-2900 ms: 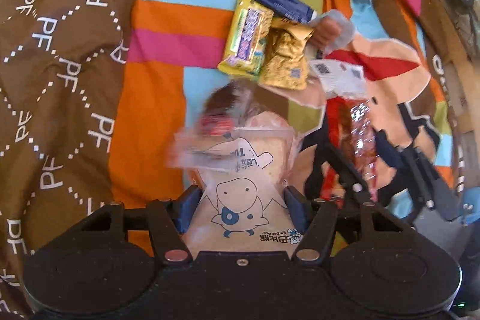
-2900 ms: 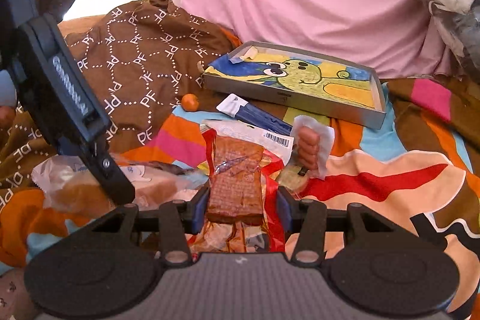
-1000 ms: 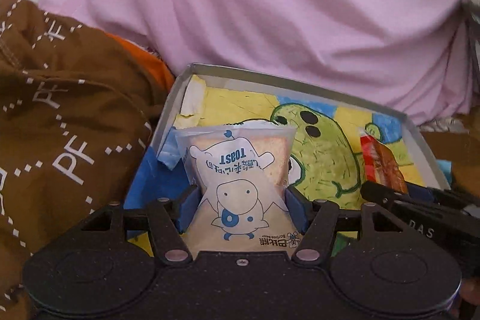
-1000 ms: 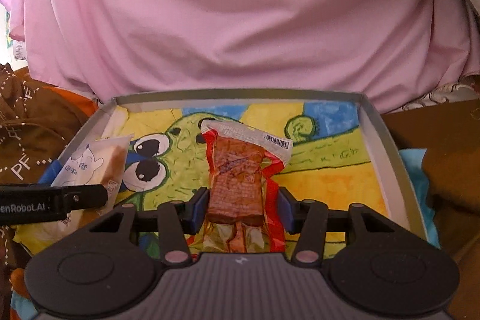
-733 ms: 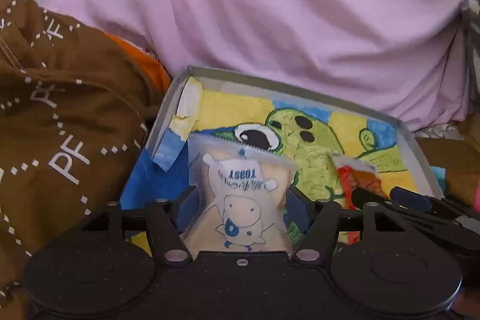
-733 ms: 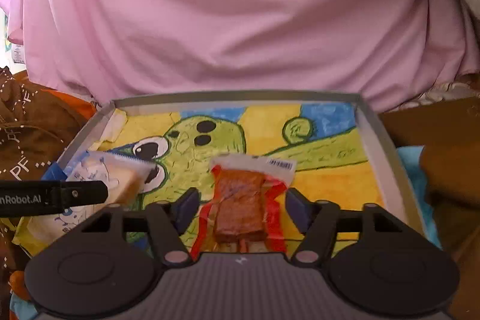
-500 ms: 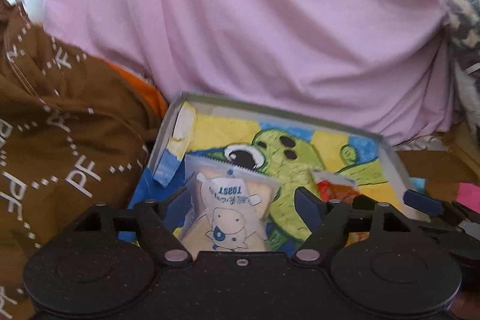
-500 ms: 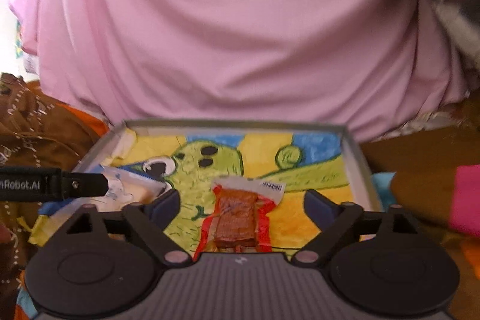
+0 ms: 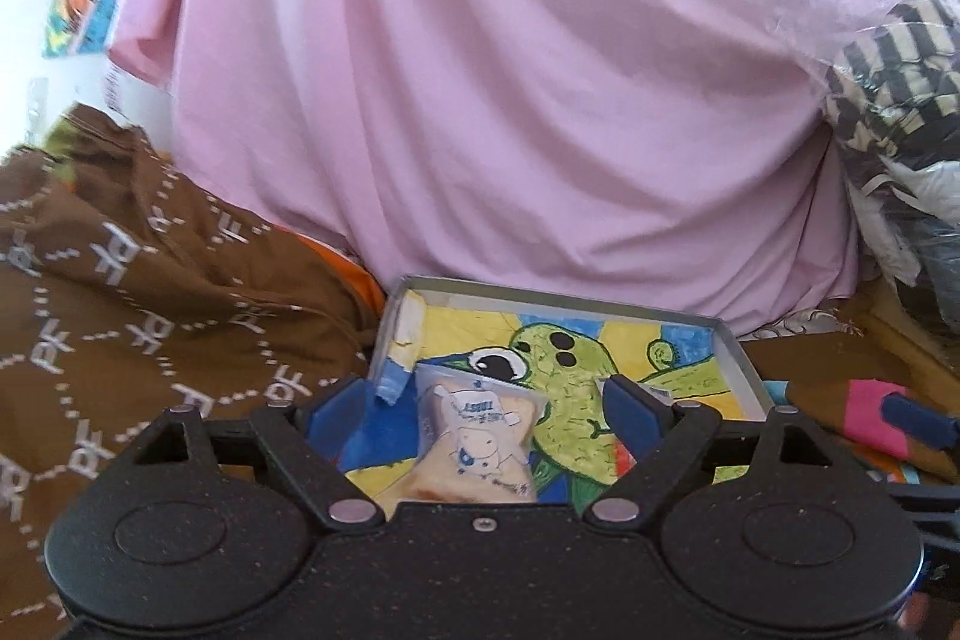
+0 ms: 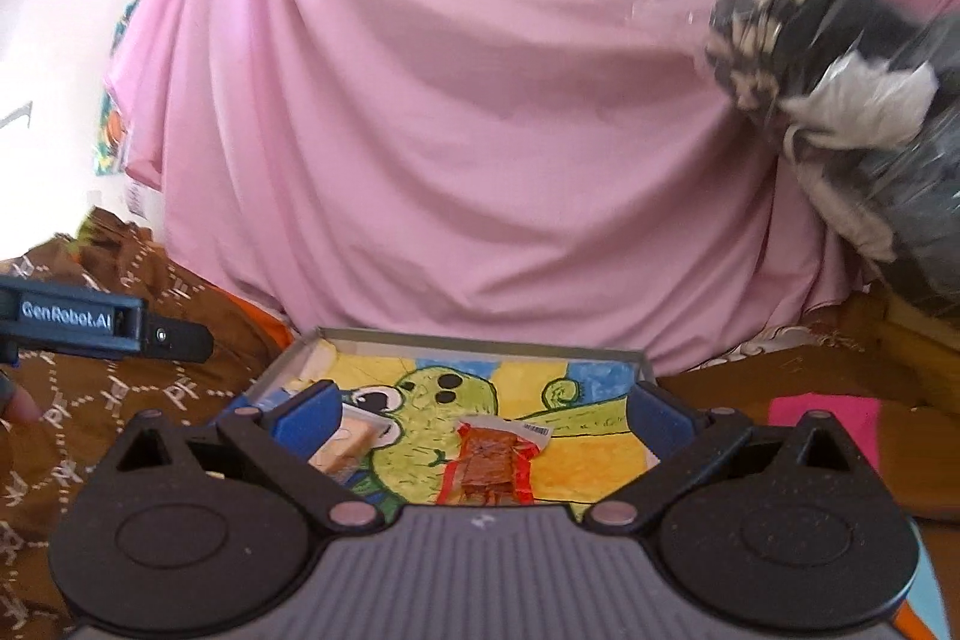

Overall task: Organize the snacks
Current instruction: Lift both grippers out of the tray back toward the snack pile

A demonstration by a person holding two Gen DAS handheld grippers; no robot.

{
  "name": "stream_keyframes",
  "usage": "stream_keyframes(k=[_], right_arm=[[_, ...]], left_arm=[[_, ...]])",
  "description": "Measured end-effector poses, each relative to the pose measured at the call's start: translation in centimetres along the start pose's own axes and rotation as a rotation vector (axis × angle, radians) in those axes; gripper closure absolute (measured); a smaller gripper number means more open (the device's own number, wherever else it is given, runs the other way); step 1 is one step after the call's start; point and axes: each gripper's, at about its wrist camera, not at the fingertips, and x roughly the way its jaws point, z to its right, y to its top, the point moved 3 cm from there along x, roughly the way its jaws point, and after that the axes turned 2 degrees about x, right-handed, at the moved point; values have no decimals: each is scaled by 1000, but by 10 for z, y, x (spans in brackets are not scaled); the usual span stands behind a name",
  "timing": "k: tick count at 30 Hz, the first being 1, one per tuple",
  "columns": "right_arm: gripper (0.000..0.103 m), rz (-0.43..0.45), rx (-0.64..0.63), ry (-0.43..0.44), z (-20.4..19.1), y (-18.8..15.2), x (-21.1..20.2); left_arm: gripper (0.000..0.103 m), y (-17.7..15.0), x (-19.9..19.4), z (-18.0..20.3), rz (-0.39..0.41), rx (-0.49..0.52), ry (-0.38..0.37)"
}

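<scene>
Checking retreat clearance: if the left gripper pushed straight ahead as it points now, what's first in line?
Likely the toast packet, lying in the tray between the open fingers of the left gripper. Depth is unclear.

A home: draped pink sheet [image 9: 480, 100], patterned blankets [image 9: 150, 280].

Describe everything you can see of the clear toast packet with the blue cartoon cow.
The clear toast packet with the blue cartoon cow is a see-through plastic pouch with a crimped top edge, holding a pale slice of toast. Blue print shows a cow and the word TOAST. It lies flat inside the shallow grey tray, on the left of its green cartoon drawing, nearest the left wall. The left gripper stands open around it, pads apart from it. The right wrist view shows only a corner.
</scene>
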Motion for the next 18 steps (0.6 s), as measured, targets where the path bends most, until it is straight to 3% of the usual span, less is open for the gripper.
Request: stream_keyframes(k=[4, 18], right_arm=[[0, 15, 21, 21, -9, 3, -31], [0, 22, 20, 46, -34, -18, -122]], left_arm=[[16, -8, -31, 3, 19, 28, 30], [16, -51, -105, 5, -38, 70, 56]])
